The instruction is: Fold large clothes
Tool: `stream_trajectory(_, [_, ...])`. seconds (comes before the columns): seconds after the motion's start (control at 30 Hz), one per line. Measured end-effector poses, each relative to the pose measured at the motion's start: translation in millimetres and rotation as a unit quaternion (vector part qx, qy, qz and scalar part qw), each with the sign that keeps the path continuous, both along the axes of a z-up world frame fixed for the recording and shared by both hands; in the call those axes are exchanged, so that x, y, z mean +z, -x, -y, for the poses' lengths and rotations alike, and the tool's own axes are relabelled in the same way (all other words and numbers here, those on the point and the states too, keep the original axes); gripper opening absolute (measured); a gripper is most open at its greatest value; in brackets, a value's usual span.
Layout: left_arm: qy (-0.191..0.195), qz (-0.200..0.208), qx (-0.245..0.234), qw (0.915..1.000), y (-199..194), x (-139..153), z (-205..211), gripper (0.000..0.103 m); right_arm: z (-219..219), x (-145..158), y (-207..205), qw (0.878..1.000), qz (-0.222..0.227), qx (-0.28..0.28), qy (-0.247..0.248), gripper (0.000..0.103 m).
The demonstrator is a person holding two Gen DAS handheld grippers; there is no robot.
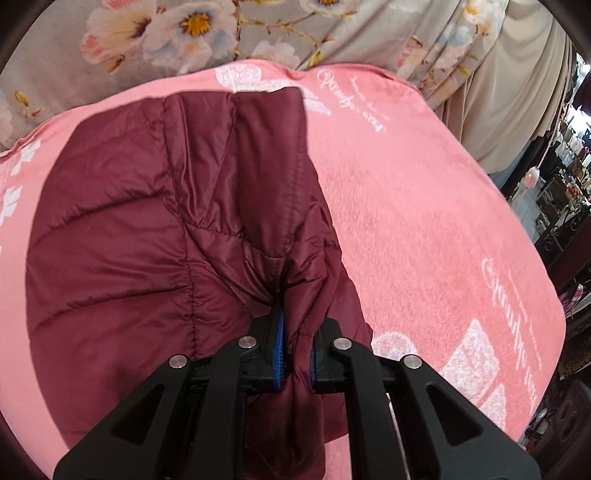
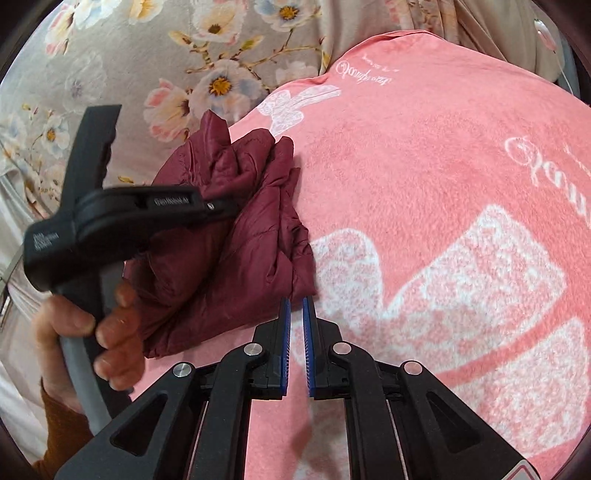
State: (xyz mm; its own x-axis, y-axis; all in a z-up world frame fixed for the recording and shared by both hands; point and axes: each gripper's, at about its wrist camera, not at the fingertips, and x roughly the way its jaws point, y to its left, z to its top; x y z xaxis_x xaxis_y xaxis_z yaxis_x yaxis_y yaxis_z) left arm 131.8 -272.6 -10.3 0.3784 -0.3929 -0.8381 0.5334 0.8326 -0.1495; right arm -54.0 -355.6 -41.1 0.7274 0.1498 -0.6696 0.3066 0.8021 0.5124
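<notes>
The white cursive script printed on your pink blanket (image 1: 424,192) is too looped and skewed to read in either view, and the small raised lettering on the body of your left gripper, seen from the right wrist camera, is blurred past reading. The blanket also carries white lace-like butterfly motifs and lies over a grey sheet with a flower print (image 1: 155,33). No containers show. Your left gripper (image 1: 295,354) has its blue-padded jaws nearly closed and pinched on a bunched fold of the maroon quilted jacket (image 1: 155,229); fabric fills the narrow gap between the pads and spills toward the camera. The rest of the jacket spreads flat on the blanket ahead and to the left of that gripper. Your right gripper (image 2: 296,347) has its jaws almost together with only a thin slit between the pads and nothing in it; the tips sit just at the lower corner of the jacket. Your left hand (image 2: 96,332) wraps the gripper's handle beside the crumpled jacket.
</notes>
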Motion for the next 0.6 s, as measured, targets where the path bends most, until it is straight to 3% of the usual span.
stream_trajectory(0.43, [-0.033,0.014,0.000,0.9994,6,-27,13,0.012,14,1,-7,1.000,0.006,-0.012,-0.010,0.013])
stream_trajectory(0.5, [-0.017,0.007,-0.003,0.9998,6,-22,10,0.013,16,7,-4,1.000,0.010,-0.017,-0.003,0.014])
stream_trajectory(0.6, [0.059,-0.019,-0.015,0.9980,9,6,-10,0.031,29,23,-6,0.999,0.020,-0.027,0.005,0.022])
